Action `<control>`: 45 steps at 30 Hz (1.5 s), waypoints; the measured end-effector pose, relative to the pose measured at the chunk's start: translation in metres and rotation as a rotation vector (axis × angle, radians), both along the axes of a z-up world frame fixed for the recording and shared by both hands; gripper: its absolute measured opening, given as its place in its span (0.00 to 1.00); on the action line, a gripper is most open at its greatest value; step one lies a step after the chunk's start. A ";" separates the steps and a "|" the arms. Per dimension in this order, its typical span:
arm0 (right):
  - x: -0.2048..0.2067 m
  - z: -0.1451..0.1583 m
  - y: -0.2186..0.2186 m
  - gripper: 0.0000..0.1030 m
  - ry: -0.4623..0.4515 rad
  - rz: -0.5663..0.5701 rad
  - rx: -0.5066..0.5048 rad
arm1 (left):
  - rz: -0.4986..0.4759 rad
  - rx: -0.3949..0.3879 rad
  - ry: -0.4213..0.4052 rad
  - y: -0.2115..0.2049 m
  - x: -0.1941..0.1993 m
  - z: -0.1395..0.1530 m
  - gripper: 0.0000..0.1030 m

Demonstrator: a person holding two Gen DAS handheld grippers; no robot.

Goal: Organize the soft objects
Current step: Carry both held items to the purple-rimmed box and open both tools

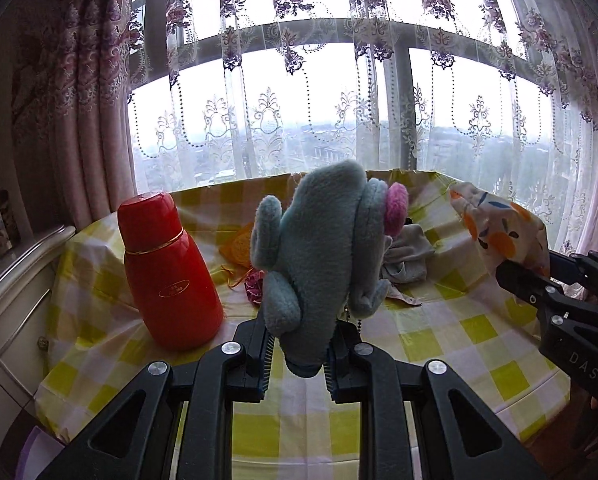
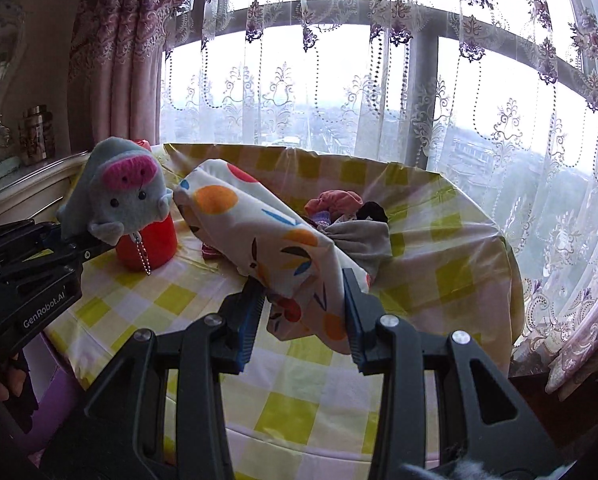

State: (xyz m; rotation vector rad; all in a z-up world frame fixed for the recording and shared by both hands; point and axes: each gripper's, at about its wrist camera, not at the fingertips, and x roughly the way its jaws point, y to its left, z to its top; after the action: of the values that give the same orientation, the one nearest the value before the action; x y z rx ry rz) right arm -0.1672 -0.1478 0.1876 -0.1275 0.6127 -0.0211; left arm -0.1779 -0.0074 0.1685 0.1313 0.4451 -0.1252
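Note:
My left gripper (image 1: 299, 354) is shut on a grey-blue plush toy (image 1: 319, 248) with pink ears, held up above the table; the same plush toy (image 2: 119, 196) shows its face and a hanging bead chain in the right wrist view. My right gripper (image 2: 305, 312) is shut on a white cloth with orange, red and blue spots (image 2: 267, 232), also lifted off the table. That spotted cloth (image 1: 499, 228) and the right gripper (image 1: 511, 270) appear at the right edge of the left wrist view. A pile of small clothes (image 2: 351, 220) lies on the table behind.
A red thermos (image 1: 167, 268) stands on the yellow-checked tablecloth (image 1: 459, 340) at the left. A white dresser (image 1: 15, 280) flanks the table's left side. Lace curtains and a window (image 1: 339, 100) run behind the table. Orange and pink knitted pieces (image 1: 243, 256) lie near the thermos.

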 end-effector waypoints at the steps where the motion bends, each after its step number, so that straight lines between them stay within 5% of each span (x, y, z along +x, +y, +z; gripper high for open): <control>1: -0.002 0.003 0.000 0.41 -0.009 0.006 0.001 | 0.002 0.000 -0.005 0.001 -0.002 0.002 0.21; 15: -0.017 0.046 0.031 0.41 -0.092 0.110 -0.017 | 0.029 -0.006 -0.034 0.034 -0.034 0.019 0.21; 26: -0.022 0.053 0.117 0.41 -0.101 0.354 -0.025 | 0.182 0.014 -0.025 0.110 -0.065 0.020 0.21; 37: -0.025 0.002 0.230 0.41 0.116 0.700 0.046 | 0.463 -0.042 0.139 0.225 -0.109 -0.038 0.22; 45: -0.036 -0.032 0.287 0.41 0.252 0.856 0.040 | 0.598 -0.077 0.235 0.270 -0.134 -0.077 0.22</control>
State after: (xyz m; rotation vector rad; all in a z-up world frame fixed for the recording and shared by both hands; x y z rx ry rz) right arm -0.2032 0.1390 0.1554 -0.3483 0.7688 0.8457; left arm -0.3119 0.2624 0.0915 -0.0970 0.6949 0.4340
